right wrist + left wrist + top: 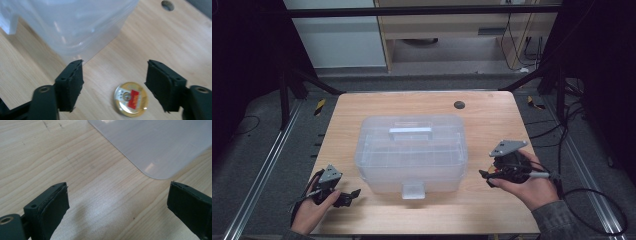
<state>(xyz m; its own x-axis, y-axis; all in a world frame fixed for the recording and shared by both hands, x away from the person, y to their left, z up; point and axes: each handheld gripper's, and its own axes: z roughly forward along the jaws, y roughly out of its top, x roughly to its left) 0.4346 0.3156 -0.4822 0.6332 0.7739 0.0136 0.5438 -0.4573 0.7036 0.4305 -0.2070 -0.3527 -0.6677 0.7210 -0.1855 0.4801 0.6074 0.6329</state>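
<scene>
In the right gripper view, a round gold badge (130,99) with a red mark lies flat on the wooden table (160,42) at the lower centre of the frame, in the gap between the jaws of the right gripper (113,82), which stand wide apart and touch nothing. Beyond the badge, in the upper left, is a corner of the clear plastic box (70,25).

In the left gripper view, the left gripper (117,202) has its jaws spread wide over bare wood, with a rounded corner of the box (155,145) in the upper right.

In the high view, the left gripper (343,197) sits at lower left and the right gripper (492,176) at right of centre, each in a hand, flanking the lidded box (412,150) at mid-frame. A dark round hole (459,105) marks the table's far edge.
</scene>
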